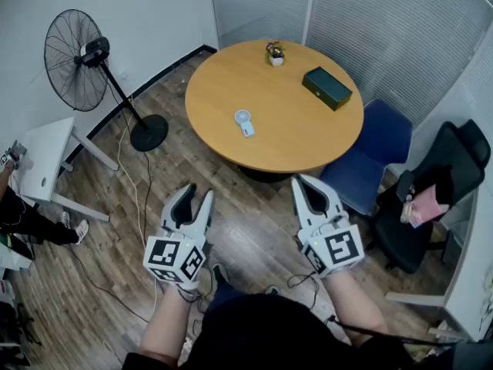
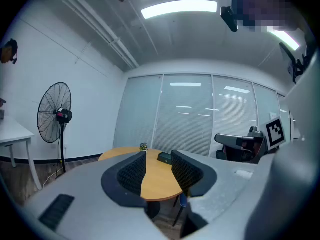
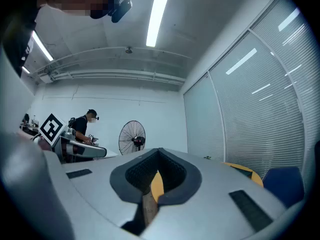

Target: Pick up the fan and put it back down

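Head view: small fan [image 1: 244,122] well beyond left hand-held gripper [image 1: 198,193]

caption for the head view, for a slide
Left gripper open, right gripper shut, both empty, short of a round table bearing a small handheld fan and a green box.
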Demonstrator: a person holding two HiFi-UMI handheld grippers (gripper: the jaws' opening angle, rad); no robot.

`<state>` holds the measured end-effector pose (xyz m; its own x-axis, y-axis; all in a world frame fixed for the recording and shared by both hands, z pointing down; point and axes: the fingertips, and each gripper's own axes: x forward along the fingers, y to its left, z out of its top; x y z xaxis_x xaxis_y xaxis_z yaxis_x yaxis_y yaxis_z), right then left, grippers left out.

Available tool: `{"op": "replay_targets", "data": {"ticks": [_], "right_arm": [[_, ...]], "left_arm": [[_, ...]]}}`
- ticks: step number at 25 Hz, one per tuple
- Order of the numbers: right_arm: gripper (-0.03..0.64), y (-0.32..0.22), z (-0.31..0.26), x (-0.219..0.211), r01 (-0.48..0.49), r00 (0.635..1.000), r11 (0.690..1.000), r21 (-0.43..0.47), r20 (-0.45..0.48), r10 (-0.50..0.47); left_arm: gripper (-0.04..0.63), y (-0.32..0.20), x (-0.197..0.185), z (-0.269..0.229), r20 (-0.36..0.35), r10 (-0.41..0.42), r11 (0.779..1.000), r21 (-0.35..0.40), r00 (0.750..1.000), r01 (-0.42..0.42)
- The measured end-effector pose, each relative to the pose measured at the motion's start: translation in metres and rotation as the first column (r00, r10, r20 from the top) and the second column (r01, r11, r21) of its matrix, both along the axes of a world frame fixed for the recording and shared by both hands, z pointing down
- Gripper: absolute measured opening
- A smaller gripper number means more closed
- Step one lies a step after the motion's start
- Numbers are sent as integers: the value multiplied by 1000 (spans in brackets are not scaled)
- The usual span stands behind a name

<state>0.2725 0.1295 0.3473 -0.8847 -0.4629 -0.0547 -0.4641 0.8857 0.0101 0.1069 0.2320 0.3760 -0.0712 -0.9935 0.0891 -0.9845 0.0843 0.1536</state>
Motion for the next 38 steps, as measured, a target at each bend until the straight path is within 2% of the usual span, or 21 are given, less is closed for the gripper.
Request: {"op": "replay_targets", "data": {"ticks": [7,13,17,20,22,34,38], "right_arm": [[3,17,7,50,12,1000,1000,-5,-3,-12],[6,24,16,55,-14,1000,998,-57,-3,14],[8,20,15,45,-69,998,995,-70,-4,69],[139,18,11,28,-100,995,992,-79,-1,100],[166,17,8,12,-119,993,990,-78,-3,119],[183,15,24,-98,-246,965,966,-84,-110,237],[183,14,35,-125,-278,954,956,-99,-146,262]], "left_arm": [[155,19,51,2,12,-18,1000,-10,1000,18],[153,45,42,4,17,-44,999,-10,999,45],[153,57,13,2,16,-62,998,3,998,62],[168,62,-15,-1,19,-57,998,17,998,57],[216,63,-36,0,18,-47,999,16,999,46],[229,64,-177,38,-66,44,999,-10,997,-44],[229,66,-212,59,-105,59,997,-38,993,-64]]}}
